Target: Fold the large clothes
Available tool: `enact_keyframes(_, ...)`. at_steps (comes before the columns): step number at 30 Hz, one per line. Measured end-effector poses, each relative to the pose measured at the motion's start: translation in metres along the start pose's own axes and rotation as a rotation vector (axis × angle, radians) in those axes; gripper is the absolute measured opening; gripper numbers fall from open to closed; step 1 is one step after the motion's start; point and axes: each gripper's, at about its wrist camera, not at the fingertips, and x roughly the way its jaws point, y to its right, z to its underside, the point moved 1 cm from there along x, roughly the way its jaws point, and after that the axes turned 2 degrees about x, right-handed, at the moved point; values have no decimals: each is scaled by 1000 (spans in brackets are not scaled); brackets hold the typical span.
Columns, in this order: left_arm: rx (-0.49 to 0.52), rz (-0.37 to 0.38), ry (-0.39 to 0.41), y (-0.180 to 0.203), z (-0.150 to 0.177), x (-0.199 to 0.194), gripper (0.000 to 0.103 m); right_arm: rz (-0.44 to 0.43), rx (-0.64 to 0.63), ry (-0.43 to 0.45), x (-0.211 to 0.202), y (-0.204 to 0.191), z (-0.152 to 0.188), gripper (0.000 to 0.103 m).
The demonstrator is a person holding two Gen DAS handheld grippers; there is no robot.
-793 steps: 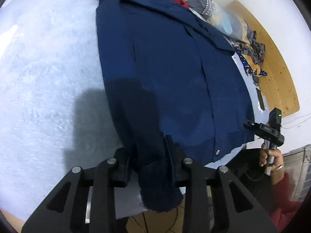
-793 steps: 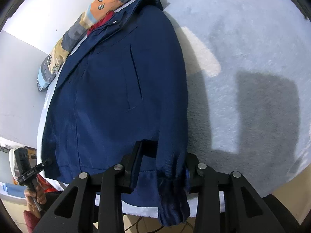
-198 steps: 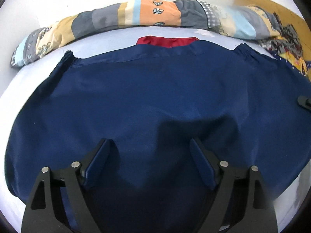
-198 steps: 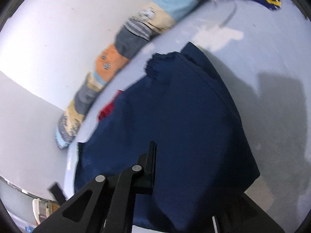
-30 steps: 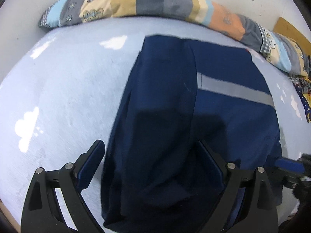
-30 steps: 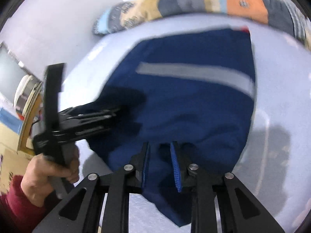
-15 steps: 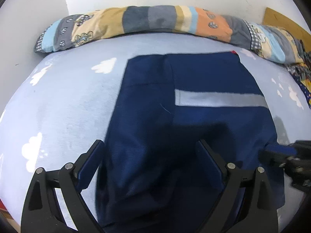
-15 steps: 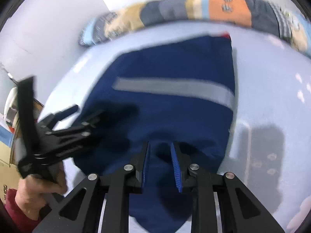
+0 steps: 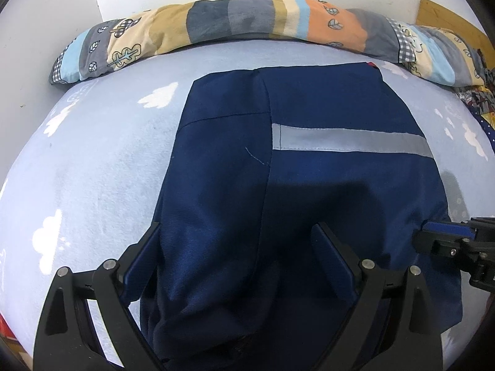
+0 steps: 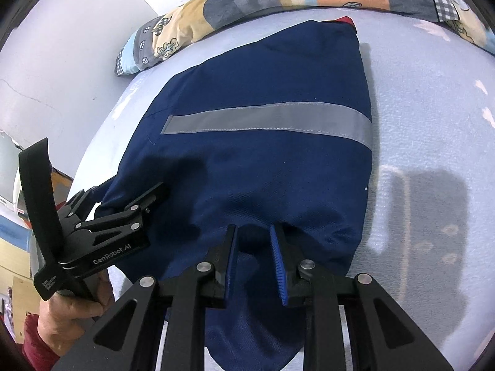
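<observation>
A navy blue jacket [image 9: 309, 185] with a grey reflective stripe [image 9: 349, 140] lies folded lengthwise on the pale blue bed; it also shows in the right wrist view [image 10: 263, 160]. My left gripper [image 9: 236, 247] is open, its jaws wide apart astride the jacket's near hem; it also shows in the right wrist view [image 10: 130, 198]. My right gripper [image 10: 253, 247] is shut on the jacket's near hem, with bunched fabric between its blue pads. It also shows at the right edge of the left wrist view [image 9: 445, 241].
A long patchwork bolster [image 9: 247, 21] lies along the wall behind the jacket. The bed sheet [image 9: 92, 170] with white cloud prints spreads left and right. A wooden board [image 9: 448, 15] and patterned clothes [image 9: 479, 99] sit at far right.
Both grippers have drawn back toward the near hem, so the jacket sits farther ahead in view. The right gripper stays shut on the hem; the left stays open.
</observation>
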Motion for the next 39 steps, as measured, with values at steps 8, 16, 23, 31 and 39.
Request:
enact_keyframes(8, -10, 15, -6, -1, -4, 0, 95, -7, -7, -7, -2, 2, -4, 25)
enact_keyframes(16, -181, 163, -43, -76, -23, -3, 96, -102, 113, 123, -37, 35, -24, 52)
enact_keyframes(23, -377, 661, -285, -111, -12, 57, 96, -166, 282, 111, -30, 75, -27, 54)
enact_keyframes(31, -411, 864, -311, -108, -16, 85, 97, -147, 289, 89, -24, 78, -30, 58)
enact_keyframes(39, -403, 950, -291, -94, -25, 89, 103, -216, 346, 41, 4, 94, -31, 66)
